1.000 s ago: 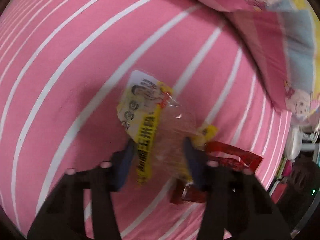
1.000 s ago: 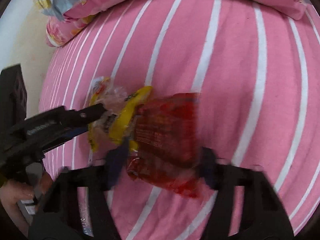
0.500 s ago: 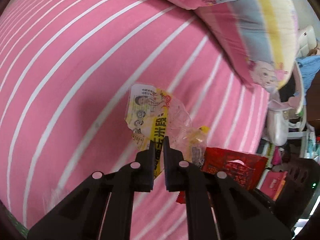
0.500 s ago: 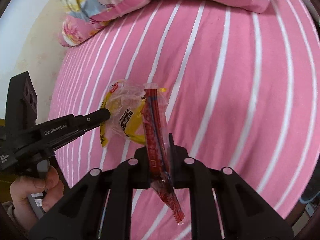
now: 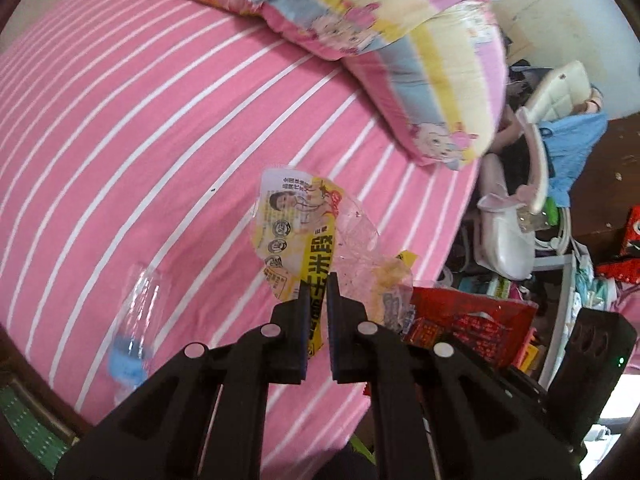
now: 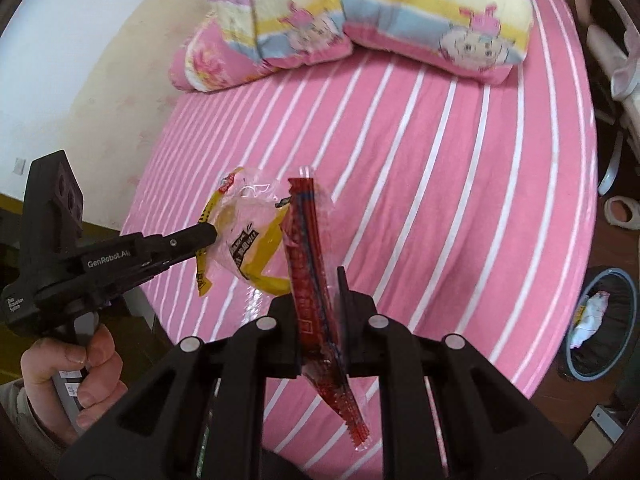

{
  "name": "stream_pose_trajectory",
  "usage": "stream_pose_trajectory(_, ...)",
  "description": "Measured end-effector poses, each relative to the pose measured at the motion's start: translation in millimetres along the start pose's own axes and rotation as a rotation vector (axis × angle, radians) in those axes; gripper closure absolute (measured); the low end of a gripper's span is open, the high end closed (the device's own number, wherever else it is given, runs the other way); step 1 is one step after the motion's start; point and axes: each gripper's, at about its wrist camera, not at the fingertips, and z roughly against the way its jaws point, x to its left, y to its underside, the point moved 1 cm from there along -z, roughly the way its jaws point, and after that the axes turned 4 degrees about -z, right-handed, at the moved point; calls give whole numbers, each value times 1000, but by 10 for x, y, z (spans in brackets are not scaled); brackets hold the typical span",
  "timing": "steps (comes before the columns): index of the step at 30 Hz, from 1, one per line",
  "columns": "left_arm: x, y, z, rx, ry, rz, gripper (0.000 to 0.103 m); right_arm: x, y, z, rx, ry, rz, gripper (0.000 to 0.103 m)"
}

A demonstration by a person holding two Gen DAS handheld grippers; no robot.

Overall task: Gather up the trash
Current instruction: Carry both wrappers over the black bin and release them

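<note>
A: How far along is the trash collecting?

B: Partway, I'd judge. The left claw (image 5: 317, 280) is clamped narrow on the yellow snack wrapper (image 5: 298, 228), which hangs clear above the bed (image 5: 120, 140). The right claw (image 6: 320, 276) pinches the red wrapper (image 6: 310, 264) edge-on, and that too is lifted off the bed.

A: So both pieces are picked up. Are they binned?

B: Not yet. The trash bin (image 6: 612, 280) stands on the floor past the bed's right edge, with some crumpled paper already in it. Both wrappers hang over the bed, well apart from the bin.

A: Anything left lying around?

B: A clear plastic bottle (image 5: 134, 320) with a blue label lies on the bed near its foot edge, to the left of the yellow wrapper. That looks like the next pickup once these two are dropped in.
</note>
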Motion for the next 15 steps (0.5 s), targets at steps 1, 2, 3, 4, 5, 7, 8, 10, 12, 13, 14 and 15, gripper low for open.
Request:
stream_pose_trajectory(1, -63, 51, 139, -4, 0, -10, 96, 35, 29, 90, -4, -3, 2, 89)
stream_pose_trajectory(2, -108, 89, 234, -7, 1, -18, 96, 87, 69, 207, -8, -4, 8, 90)
stream_pose_trajectory(3, -177, 154, 381, -10, 1, -27, 96, 129, 124, 337, -14, -4, 17, 90)
stream_pose_trajectory(4, -182, 193, 468, -10, 4, -31, 96, 194, 174, 464, -21, -4, 29, 90)
stream_pose_trajectory(5, -241, 249, 582, -13, 3, -42, 96, 211, 213, 538, -24, -4, 36, 89)
stream_pose_trajectory(7, -339, 330, 732, -20, 1, -62, 96, 286, 326, 767, -37, -3, 55, 90)
stream_pose_trajectory(8, -392, 355, 784, -21, 3, -72, 96, 308, 353, 821, -41, -2, 59, 90)
stream_pose_trajectory(10, -522, 442, 935, -27, 5, -104, 96, 346, 458, 1025, -57, 8, 67, 90)
stream_pose_trajectory(12, -652, 512, 1028, -29, 12, -135, 96, 339, 522, 1161, -74, 15, 64, 90)
stream_pose_trajectory(13, -727, 550, 1065, -29, 15, -154, 96, 323, 550, 1225, -83, 18, 61, 90)
stream_pose_trajectory(14, -818, 590, 1097, -28, 18, -176, 96, 299, 585, 1303, -95, 22, 54, 90)
stream_pose_trajectory(15, -890, 623, 1114, -26, 23, -194, 96, 264, 625, 1386, -109, 25, 44, 90)
